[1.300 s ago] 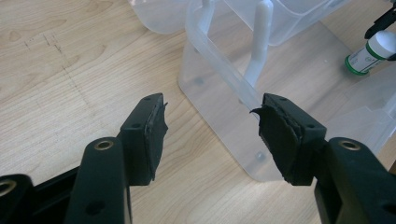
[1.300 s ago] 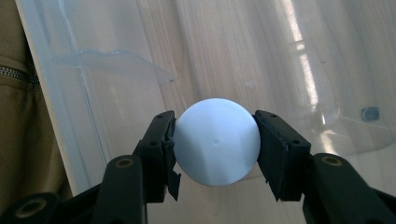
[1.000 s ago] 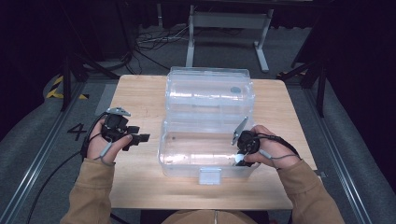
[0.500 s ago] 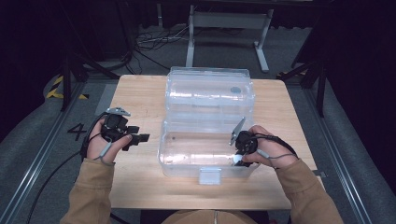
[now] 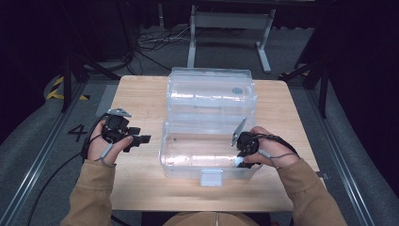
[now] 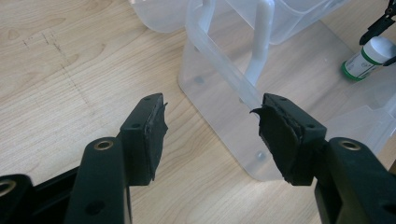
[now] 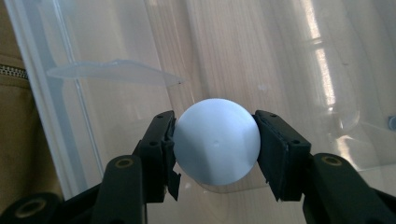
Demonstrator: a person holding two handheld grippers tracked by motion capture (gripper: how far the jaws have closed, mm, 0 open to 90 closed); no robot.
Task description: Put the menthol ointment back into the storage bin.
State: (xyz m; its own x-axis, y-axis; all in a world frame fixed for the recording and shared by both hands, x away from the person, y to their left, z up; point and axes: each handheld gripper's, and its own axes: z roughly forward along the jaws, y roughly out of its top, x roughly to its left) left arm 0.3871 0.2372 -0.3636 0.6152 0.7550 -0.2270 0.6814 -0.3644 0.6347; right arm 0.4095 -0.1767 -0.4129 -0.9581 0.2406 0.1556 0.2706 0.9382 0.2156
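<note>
The right gripper (image 7: 215, 140) is shut on a small white bottle (image 7: 215, 141). Both pads press on its round cap, one on each side. In the left gripper view the bottle (image 6: 369, 57) has a white cap and green and white on its side. It's held inside the clear box (image 5: 207, 157), at the box's right end, low down near the floor of the box.

What could go wrong: the cap is round and smooth, so the bottle could slip out or twist between the pads if the grip gets loose. If it's let go while up a bit, it may tip over & roll along the box floor. The right gripper sits close to the box's right wall, so a bump there could push the whole box, since it's light plastic.

The left gripper (image 6: 210, 128) is wide open w/ nothing in it. It's just left of the box, above the wood table (image 5: 141, 94), not touching the box. If it swings in, it could hit the box's left wall or the white handle (image 6: 259, 37) there.

The box is open, w/ its lid (image 5: 211, 89) lying back behind it. I can see nothing else in the box but the bottle. The lid looks empty too, apart from a small dark round spot I can't make out.
</note>
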